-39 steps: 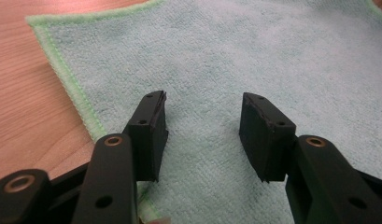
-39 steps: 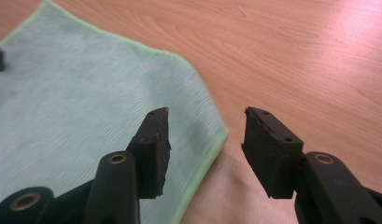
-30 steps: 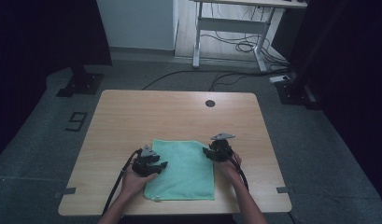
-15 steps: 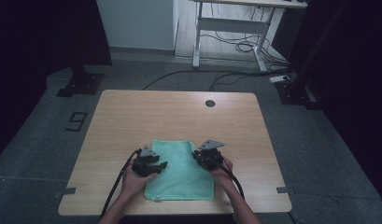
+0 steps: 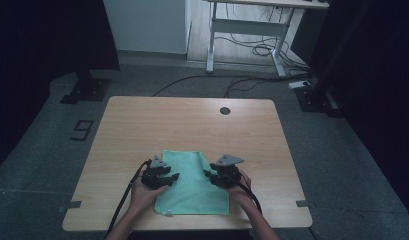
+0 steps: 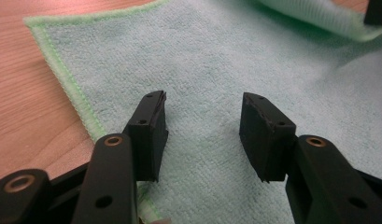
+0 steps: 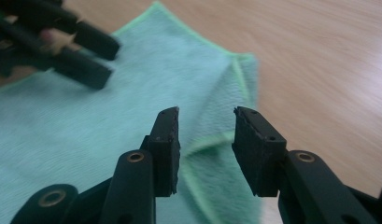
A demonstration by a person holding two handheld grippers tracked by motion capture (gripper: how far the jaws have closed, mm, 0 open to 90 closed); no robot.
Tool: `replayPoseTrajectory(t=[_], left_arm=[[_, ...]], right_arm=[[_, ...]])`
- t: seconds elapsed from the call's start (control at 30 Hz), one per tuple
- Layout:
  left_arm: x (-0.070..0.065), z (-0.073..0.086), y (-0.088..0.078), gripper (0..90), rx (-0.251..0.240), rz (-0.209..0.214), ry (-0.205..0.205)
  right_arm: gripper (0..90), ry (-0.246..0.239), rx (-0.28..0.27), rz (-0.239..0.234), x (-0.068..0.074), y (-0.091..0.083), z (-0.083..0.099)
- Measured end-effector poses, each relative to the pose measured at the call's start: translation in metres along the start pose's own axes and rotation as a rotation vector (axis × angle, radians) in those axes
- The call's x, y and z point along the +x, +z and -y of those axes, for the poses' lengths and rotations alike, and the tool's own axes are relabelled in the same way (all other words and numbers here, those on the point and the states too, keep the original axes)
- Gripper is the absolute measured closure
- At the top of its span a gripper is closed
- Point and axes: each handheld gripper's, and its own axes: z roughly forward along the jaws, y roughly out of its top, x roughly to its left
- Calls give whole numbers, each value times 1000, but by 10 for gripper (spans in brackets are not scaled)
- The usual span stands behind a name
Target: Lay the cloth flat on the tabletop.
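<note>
A green microfibre cloth (image 5: 192,182) lies at the worktop's (image 5: 192,120) six o'clock edge, its right side folded inward. The left claw (image 6: 202,128) hangs open over the left hem. The right claw (image 7: 205,144), jaws just opening with nothing pinched, hovers at the fold. Judged risk: the soft, nappy terry could spring back or bunch, and an unpinned left side could drag the cloth across the smooth wood.

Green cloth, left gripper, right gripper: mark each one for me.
green cloth (image 5: 192,182), high view, flat middle.
left gripper (image 6: 202,123), left gripper view, between open jaw tips.
right gripper (image 7: 206,133), right gripper view, between jaw tips.
</note>
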Motion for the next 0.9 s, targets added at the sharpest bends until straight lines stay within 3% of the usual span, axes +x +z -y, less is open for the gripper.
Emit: replayPoseTrajectory(t=[0.1, 0.17, 0.43, 0.7, 0.9], left_arm=[[0, 0, 0, 509, 0, 1, -1], [0, 0, 0, 509, 0, 0, 0], [0, 0, 0, 509, 0, -2, 2], [-1, 0, 0, 507, 1, -7, 6], [-2, 0, 0, 507, 1, -9, 8]], right_arm=[[602, 71, -25, 25, -14, 0, 0], [602, 94, -18, 26, -20, 4, 1], [597, 101, 24, 42, -25, 20, 3], [553, 29, 68, 21, -9, 33, 1], [652, -4, 94, 22, 1, 38, 1]])
